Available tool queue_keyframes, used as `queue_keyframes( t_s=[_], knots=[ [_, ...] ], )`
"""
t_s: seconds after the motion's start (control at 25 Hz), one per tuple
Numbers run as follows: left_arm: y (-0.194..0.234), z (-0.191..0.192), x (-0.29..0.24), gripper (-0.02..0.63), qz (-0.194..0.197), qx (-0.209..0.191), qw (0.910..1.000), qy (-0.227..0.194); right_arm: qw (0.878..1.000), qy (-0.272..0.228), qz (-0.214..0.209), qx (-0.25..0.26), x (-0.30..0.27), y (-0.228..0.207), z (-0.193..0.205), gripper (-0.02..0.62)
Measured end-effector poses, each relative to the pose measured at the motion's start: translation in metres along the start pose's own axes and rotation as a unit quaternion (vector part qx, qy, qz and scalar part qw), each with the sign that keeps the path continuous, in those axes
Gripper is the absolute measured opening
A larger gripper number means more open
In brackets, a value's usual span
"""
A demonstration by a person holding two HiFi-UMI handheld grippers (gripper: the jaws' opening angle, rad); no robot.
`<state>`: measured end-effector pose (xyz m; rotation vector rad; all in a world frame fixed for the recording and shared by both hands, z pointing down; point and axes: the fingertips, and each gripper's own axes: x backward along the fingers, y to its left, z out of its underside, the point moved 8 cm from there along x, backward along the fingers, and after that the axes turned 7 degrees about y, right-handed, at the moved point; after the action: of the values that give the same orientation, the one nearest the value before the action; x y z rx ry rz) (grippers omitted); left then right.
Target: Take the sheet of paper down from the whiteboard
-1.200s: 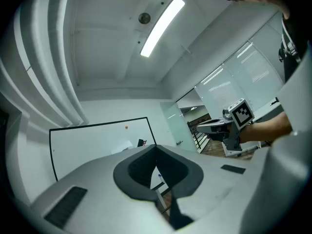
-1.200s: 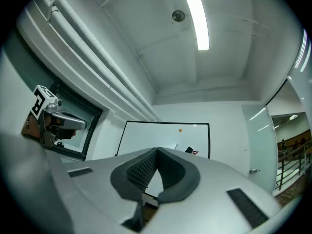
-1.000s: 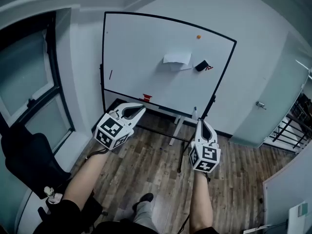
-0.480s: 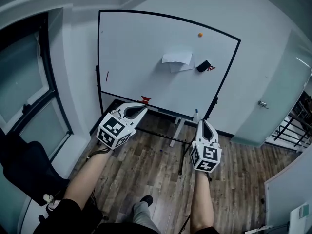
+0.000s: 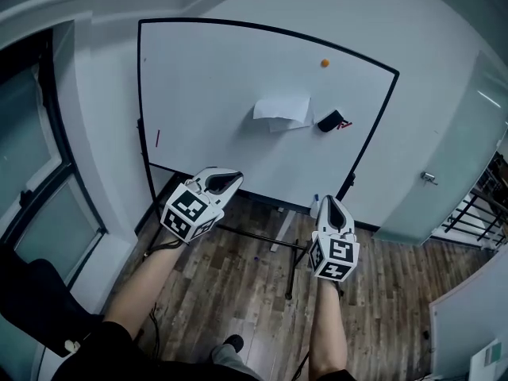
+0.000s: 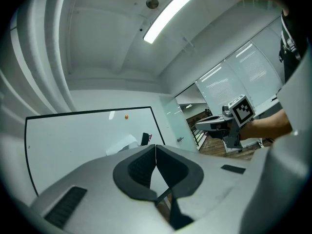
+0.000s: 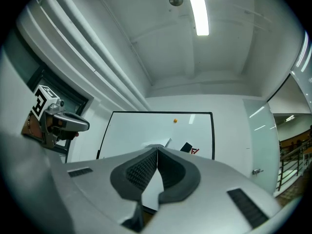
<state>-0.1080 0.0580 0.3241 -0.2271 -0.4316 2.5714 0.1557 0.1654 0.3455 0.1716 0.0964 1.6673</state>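
The person's 2 forearms (image 5: 155,280) extended forward over a wooden floor (image 5: 238,292), each hand carrying 1 gripper. The left gripper (image 5: 236,178) pointed toward the board. Its jaws were fully closed, the dark pads meeting along 1 seam, with nothing held between them. The right gripper (image 5: 329,201) was alongside, apart from the left one. Its jaws were likewise pressed together and empty. Each gripper appeared in the other gripper's view, off to the side.

Beyond the grippers, the black stand (image 5: 262,235) of the whiteboard (image 5: 206,86) rested on the floor. The board stood upright against a pale wall, with a dark-framed window (image 5: 32,173) to its left and a door (image 5: 444,173) to its right.

The sheet of paper (image 5: 280,109) was attached to the whiteboard surface, right of centre, well apart from both grippers. A black eraser (image 5: 329,121) sat just beside the sheet's right edge. A small orange magnet (image 5: 325,63) was on the board above the sheet and to its right. A short red mark (image 5: 157,138) was visible near the board's left edge.
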Motion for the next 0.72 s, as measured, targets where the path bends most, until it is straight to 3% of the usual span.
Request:
queue_keyframes(
  t_s=[0.32, 0.72],
  knots=[
    [0.035, 0.006, -0.068, 0.021, 0.004, 0.004, 1.0, 0.004, 1.0, 0.004, -0.001, 0.004, -0.067, -0.029, 0.004, 0.025],
    [0.067, 0.016, -0.113, 0.021, -0.002, 0.003, 0.9999, 0.01, 1.0, -0.002, -0.006, 0.0, -0.123, -0.046, 0.01, 0.025]
  ],
)
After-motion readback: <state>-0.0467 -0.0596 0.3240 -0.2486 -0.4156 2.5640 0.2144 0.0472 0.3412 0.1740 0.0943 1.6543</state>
